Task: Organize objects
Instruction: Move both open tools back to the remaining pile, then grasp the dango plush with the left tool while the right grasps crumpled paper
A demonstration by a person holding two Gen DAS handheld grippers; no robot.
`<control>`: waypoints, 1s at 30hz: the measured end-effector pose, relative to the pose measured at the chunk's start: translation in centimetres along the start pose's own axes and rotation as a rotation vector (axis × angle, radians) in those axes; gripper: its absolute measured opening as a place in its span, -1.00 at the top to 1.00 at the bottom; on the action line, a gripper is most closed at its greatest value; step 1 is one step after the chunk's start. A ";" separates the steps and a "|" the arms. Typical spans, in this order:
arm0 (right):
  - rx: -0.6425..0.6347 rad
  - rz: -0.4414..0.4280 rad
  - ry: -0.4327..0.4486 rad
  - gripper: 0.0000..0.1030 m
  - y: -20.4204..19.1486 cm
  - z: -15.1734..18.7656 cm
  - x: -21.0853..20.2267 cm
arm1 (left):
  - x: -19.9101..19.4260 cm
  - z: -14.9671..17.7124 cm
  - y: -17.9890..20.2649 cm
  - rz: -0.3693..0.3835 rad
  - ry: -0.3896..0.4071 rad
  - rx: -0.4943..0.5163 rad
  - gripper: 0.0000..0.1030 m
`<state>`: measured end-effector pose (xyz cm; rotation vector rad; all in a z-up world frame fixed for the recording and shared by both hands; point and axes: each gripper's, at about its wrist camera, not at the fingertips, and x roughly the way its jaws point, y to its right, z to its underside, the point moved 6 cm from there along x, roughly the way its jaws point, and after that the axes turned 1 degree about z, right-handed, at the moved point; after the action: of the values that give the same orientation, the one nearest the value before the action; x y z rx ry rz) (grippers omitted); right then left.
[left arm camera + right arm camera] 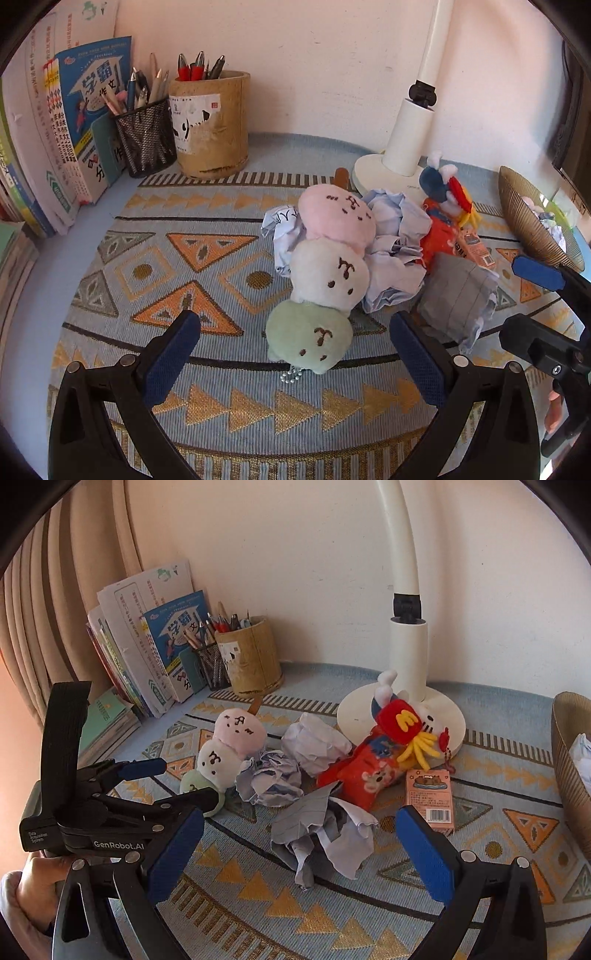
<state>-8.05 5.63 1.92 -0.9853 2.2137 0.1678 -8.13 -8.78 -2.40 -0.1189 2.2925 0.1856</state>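
Observation:
A plush skewer of pink, white and green balls [325,273] [225,746] lies on the patterned mat. My left gripper [295,343] [177,781] is open, its fingers straddling the green ball from the near side without touching it. Crumpled paper balls [395,240] [317,740] lie behind the plush. My right gripper [299,834] is open around a grey crumpled paper [321,827] [454,299]. A red plush toy [369,771] [439,229], a red-capped doll [406,720] and a small orange box [430,797] [476,247] sit to the right.
A white lamp base [358,716] [369,173] stands behind the toys. A bamboo pen holder [210,125] [251,661], a mesh pen cup [146,140] and books [62,125] [147,650] line the back left. A ribbed basket [528,218] [569,760] holding paper stands at the right.

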 end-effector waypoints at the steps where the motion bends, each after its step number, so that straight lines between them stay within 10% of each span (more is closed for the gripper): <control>1: -0.009 0.005 -0.014 -1.00 -0.1 0.4 0.6 | 0.4 0.2 0.0 -0.003 -0.005 0.003 -0.99; 12: 0.046 0.008 -0.161 -1.00 0.9 2.2 5.3 | 2.4 0.8 -1.2 0.005 -0.047 -0.054 -0.99; 30: 0.164 -0.049 -0.112 -1.00 1.6 1.7 4.6 | 3.0 0.4 -0.7 0.003 -0.051 -0.051 -0.99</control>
<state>-10.37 4.59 -2.54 -0.9171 2.0636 0.0183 -9.75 -9.52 -4.98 -0.1355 2.2378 0.2456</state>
